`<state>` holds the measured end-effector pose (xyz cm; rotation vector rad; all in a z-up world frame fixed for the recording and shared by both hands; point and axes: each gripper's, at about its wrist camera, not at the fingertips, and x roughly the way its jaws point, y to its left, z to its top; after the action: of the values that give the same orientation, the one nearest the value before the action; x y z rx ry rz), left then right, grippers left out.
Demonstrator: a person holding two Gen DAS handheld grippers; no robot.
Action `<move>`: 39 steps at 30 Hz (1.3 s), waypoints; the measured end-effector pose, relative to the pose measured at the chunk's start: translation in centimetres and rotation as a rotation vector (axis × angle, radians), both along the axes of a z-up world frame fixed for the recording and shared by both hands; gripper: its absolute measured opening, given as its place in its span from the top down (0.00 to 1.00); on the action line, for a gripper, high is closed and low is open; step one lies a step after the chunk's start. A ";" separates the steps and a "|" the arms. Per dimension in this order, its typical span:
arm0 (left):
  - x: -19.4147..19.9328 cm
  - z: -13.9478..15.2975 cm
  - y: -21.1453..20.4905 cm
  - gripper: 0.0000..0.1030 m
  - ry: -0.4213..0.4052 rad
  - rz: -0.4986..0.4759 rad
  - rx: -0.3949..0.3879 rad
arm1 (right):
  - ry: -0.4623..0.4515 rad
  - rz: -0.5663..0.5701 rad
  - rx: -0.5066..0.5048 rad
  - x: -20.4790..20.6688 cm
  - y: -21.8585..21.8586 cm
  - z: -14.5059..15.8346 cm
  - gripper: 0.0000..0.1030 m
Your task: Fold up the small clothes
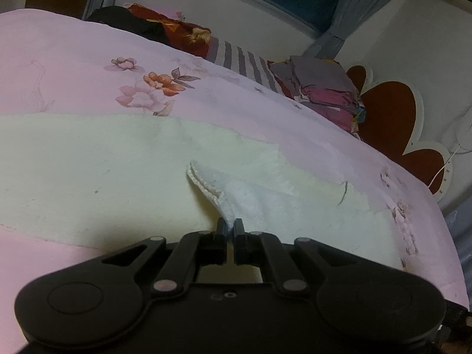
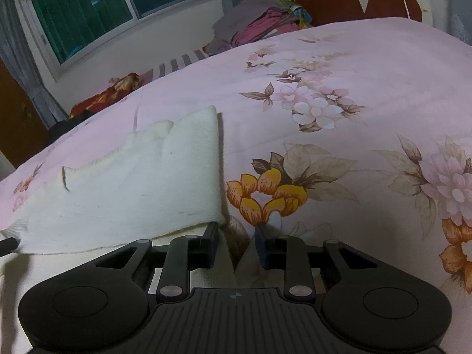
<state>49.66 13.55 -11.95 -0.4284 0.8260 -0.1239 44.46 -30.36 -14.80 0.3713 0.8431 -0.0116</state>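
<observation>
A cream white cloth (image 1: pixel 103 171) lies spread on the pink floral bedspread (image 1: pixel 73 67). My left gripper (image 1: pixel 230 225) is shut on a raised corner of the cloth (image 1: pixel 236 197), pinched between its fingers. In the right wrist view the same cloth (image 2: pixel 132 188) lies to the left, its near right corner lifted off the bedspread (image 2: pixel 339 67). My right gripper (image 2: pixel 237 231) is open, its left finger (image 2: pixel 211 233) touching the cloth's near edge and nothing between the jaws.
A pile of folded clothes (image 1: pixel 327 88) and a striped cloth (image 1: pixel 244 62) sit at the far side by the red heart-shaped headboard (image 1: pixel 389 118). A red and black garment (image 1: pixel 165 29) lies at the far left. The bed edge drops off at right.
</observation>
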 end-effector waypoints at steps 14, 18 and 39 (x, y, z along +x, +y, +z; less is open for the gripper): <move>-0.2 -1.3 0.3 0.94 0.030 -0.004 -0.005 | -0.010 0.096 -0.027 1.6 2.1 0.3 1.00; -1.3 0.4 0.8 0.68 -0.006 0.043 0.096 | -0.078 0.099 -0.034 0.7 1.9 2.3 1.00; 2.3 -1.2 -3.1 0.61 -0.096 -0.147 0.287 | -0.051 0.177 -0.039 12.9 4.6 -0.2 1.00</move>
<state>51.96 10.48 -13.13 -0.0905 0.7668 -0.1578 57.35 -25.79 -14.97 0.2586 0.8215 0.1450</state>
